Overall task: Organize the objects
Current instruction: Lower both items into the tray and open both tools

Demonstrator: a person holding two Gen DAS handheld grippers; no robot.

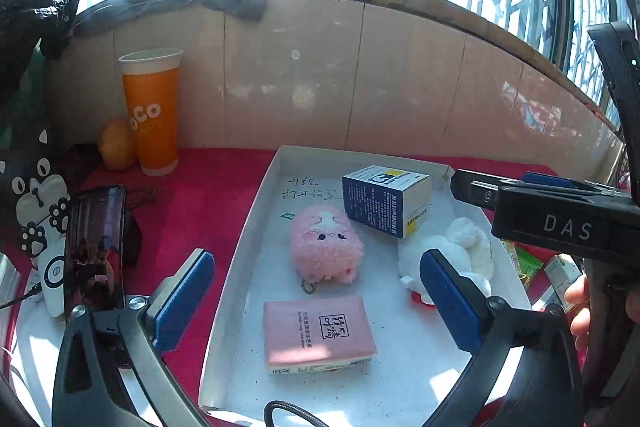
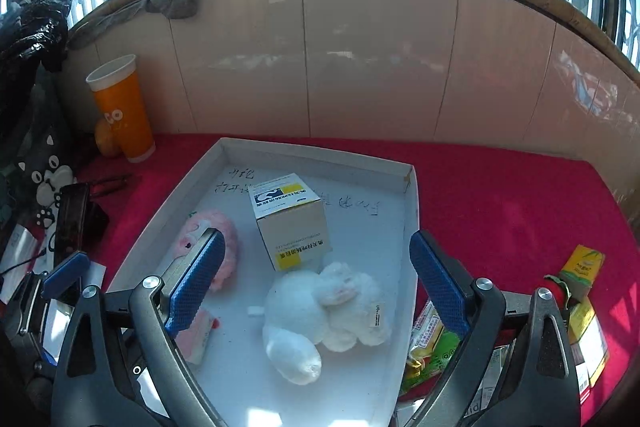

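A white tray [image 1: 400, 367] lies on the red cloth and holds a pink plush [image 1: 326, 243], a pink tissue pack [image 1: 318, 333], a blue and white box [image 1: 386, 199] and a white plush rabbit [image 1: 460, 251]. My left gripper [image 1: 316, 263] hovers open over the tray's near part, with the tissue pack lying loose below its fingers. In the right wrist view, my right gripper [image 2: 316, 241] is open above the tray [image 2: 360, 227]. The white rabbit [image 2: 324, 311] lies free between its fingers, and the box [image 2: 290, 219] stands just beyond. Its left finger hides part of the pink plush [image 2: 228, 247].
An orange paper cup [image 1: 152, 111] and a yellow round thing [image 1: 116, 145] stand at the back left by the tiled wall. A dark phone [image 1: 96, 247] leans left of the tray. Snack packets [image 2: 432, 351] and a yellow carton [image 2: 582, 263] lie right of it.
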